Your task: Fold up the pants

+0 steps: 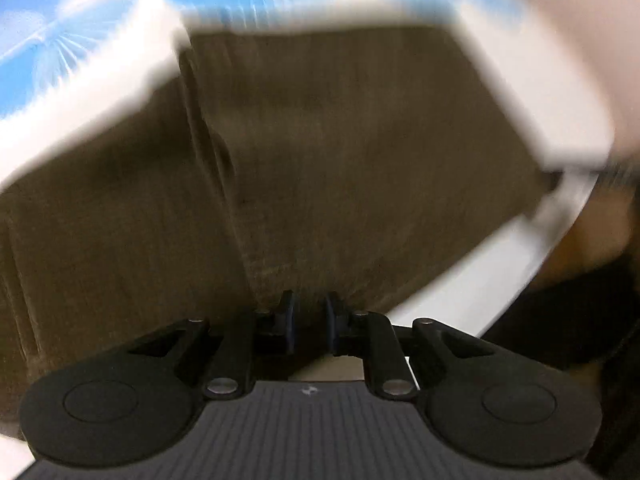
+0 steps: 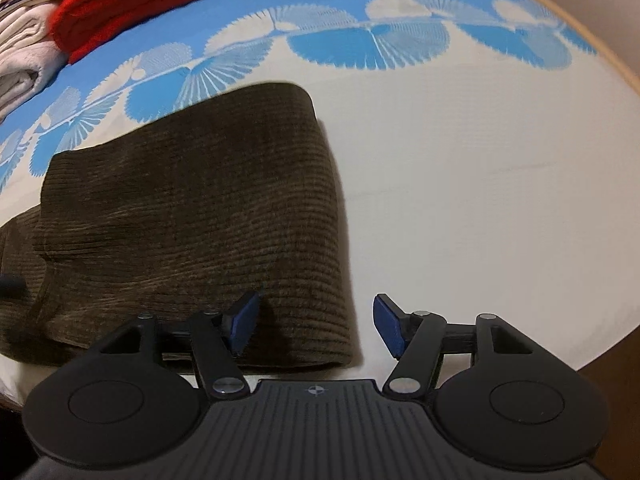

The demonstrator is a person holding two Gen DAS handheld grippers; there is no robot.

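Pants [image 2: 192,216] under wide-open right tongs [image 2: 316,328], their near edge at barely-parted, empty left tongs [image 1: 310,320].

this looks like a bedroom in a home. a wide bed sheet [image 2: 460,140], white with a band of bright blue printed in fan-shaped leaf patterns, covers a soft flat surface with a pale wooden edge [image 2: 624,68] at its far side. at one corner lie a folded red fleece cloth [image 2: 132,4] and stacked cream-coloured folded fabrics [image 2: 24,60], laundry of the household kind. brown ribbed corduroy pants [image 2: 192,216] lie on the sheet.
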